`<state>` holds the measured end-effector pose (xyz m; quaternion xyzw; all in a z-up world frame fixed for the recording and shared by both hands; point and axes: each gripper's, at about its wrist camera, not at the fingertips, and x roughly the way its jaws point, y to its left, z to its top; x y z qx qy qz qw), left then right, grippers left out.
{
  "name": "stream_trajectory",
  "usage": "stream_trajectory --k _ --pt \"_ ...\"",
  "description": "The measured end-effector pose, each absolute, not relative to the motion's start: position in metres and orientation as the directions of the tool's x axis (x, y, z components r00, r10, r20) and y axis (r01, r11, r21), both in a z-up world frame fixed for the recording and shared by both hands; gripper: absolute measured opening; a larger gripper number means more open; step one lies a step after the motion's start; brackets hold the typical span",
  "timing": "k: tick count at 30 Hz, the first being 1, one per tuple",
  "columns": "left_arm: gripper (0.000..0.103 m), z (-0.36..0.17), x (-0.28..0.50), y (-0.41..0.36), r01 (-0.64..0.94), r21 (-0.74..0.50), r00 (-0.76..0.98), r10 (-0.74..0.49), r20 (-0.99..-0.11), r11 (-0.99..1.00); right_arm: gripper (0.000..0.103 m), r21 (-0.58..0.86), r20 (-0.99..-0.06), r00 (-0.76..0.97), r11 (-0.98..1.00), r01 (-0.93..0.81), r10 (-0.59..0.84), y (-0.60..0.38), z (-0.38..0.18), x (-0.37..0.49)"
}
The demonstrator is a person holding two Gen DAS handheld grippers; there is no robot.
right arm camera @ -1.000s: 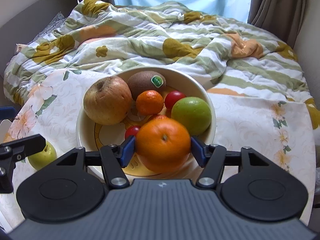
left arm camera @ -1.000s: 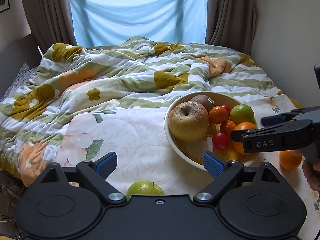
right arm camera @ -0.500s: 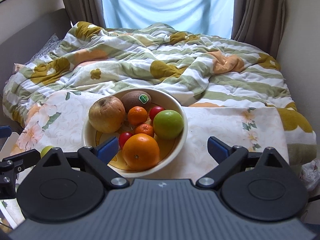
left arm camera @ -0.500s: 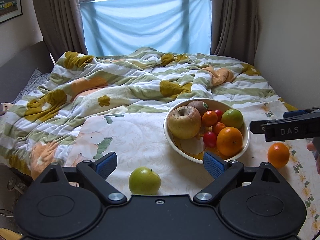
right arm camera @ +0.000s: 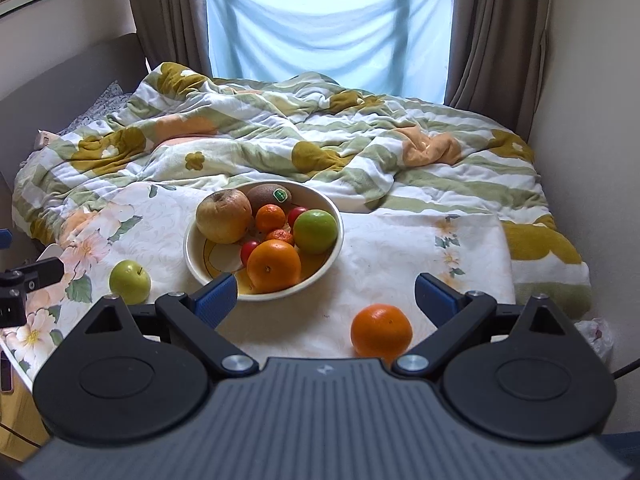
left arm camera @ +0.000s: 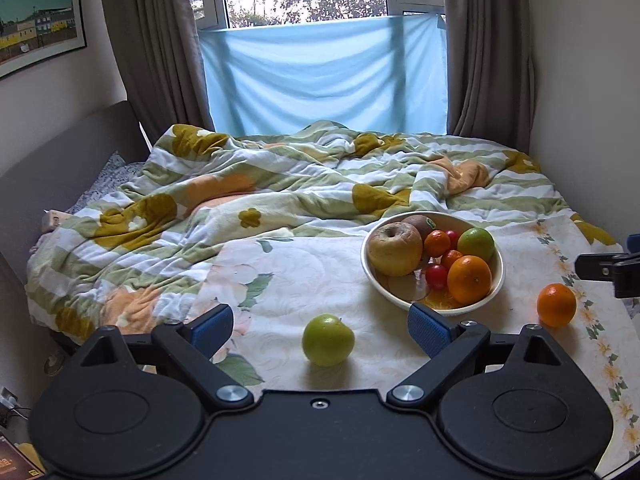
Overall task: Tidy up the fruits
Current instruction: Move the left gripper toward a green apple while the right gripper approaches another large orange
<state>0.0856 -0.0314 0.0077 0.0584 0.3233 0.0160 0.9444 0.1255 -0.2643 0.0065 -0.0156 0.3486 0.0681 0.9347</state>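
A cream bowl (left arm camera: 498,280) (right arm camera: 336,248) on the floral cloth holds a big tan apple (right arm camera: 223,216), a kiwi, a green apple, a large orange (right arm camera: 273,266), small mandarins and red fruits. One green apple (left arm camera: 328,339) (right arm camera: 130,282) lies on the cloth left of the bowl. An orange (left arm camera: 556,305) (right arm camera: 381,330) lies to the bowl's right. My left gripper (left arm camera: 320,330) is open, held back above the green apple, with nothing between its fingers. Wide open too, my right gripper (right arm camera: 326,300) hangs above the cloth in front of the bowl, empty.
A rumpled flowered quilt (left arm camera: 280,184) covers the bed behind the cloth. Walls close in on the right, curtains and a blue-covered window at the back. The cloth's front edge and a bedside unit (right arm camera: 16,400) lie at the lower left.
My right gripper let go of the large orange in the bowl and opened wide. Both grippers drew back and up, so the loose green apple and orange come into fuller view.
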Motion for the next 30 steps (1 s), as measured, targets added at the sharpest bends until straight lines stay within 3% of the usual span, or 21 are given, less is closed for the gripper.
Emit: stream_trajectory --k 12,23,30 --pt "0.097 -0.022 0.111 0.004 0.102 0.119 0.719 0.009 -0.695 0.988 0.103 0.048 -0.698 0.714 0.998 -0.026 0.052 -0.267 -0.017 0.102" --pt "0.097 -0.078 0.164 0.016 0.253 0.103 0.624 -0.081 -0.777 0.962 0.103 0.053 -0.757 0.649 0.983 0.177 -0.076 -0.266 -0.067 0.118" --pt "0.097 -0.105 0.189 0.008 0.322 0.127 0.592 -0.094 -0.801 0.938 0.103 0.034 -0.776 0.621 0.975 0.218 -0.112 -0.271 -0.091 0.14"
